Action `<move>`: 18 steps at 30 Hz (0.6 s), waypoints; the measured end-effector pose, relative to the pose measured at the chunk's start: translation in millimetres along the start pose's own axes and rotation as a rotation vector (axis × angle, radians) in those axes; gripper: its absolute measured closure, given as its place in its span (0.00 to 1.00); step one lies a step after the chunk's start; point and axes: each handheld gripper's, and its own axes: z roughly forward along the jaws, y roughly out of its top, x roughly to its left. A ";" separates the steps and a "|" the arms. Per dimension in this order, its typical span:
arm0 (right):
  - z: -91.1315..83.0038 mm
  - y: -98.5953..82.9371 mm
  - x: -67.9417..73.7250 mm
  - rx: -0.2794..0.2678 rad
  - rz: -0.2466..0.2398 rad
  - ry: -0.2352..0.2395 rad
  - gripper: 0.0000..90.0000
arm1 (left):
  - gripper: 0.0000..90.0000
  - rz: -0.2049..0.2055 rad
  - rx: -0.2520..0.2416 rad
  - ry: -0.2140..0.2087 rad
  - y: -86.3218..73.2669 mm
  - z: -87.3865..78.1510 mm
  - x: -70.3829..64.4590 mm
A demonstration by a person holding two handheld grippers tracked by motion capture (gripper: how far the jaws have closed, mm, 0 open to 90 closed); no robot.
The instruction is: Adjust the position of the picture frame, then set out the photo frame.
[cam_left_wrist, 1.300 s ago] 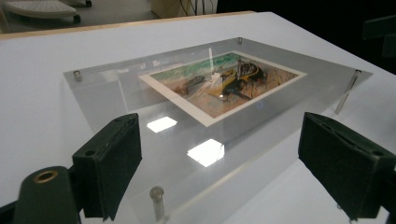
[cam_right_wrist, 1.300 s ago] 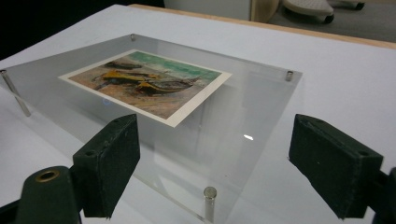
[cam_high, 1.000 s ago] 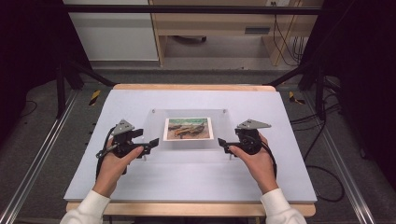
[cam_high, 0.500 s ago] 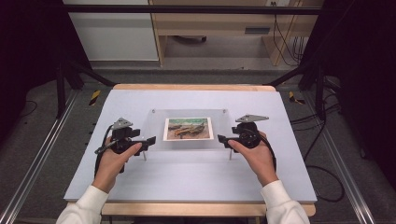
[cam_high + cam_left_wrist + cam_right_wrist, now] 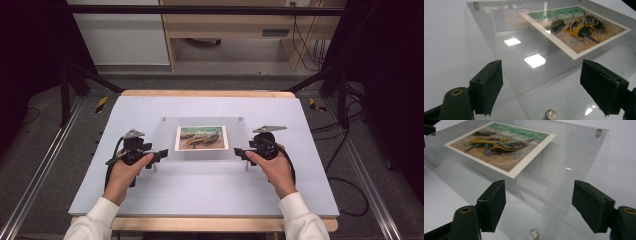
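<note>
Two grippers flank a clear acrylic frame (image 5: 202, 140) lying near the middle of the white table (image 5: 200, 190), with a print of beached boats (image 5: 202, 138) sandwiched inside it.

On the frame's left side, the left gripper (image 5: 159, 155) sits right at the near-left corner, jaws spread wide and holding nothing. In the left gripper view the frame's left edge runs between the two black pads, and the near-left metal standoff (image 5: 550, 114) is just in front of them. The risk here: if these jaws close on the slick panel edge alone, the pads may skid off the glossy face and the frame drops back on its corner.

Across to the frame's right side, the right gripper (image 5: 239, 152) mirrors it at the near-right corner, jaws equally wide and empty, with the near-right standoff (image 5: 534, 233) sitting between them. Whether the pads are level with the panel or a touch above it is hard to judge from these angles.

Biggest worry from here is an uneven lift: one hand rising first would tilt the panel, and it could slide out of the other grip or scrape across the table.
</note>
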 end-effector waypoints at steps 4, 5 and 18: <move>2.3 -2.7 -3.2 0.002 0.015 0.007 0.27 | 0.18 -0.057 -0.006 -0.026 -2.9 1.8 4.4; 3.5 -3.8 -4.5 0.009 0.018 0.008 0.26 | 0.18 -0.071 -0.005 -0.031 -3.7 2.0 5.4; 6.4 -9.6 -9.6 0.014 0.140 0.065 0.21 | 0.16 -0.161 0.004 -0.103 -9.2 4.5 7.3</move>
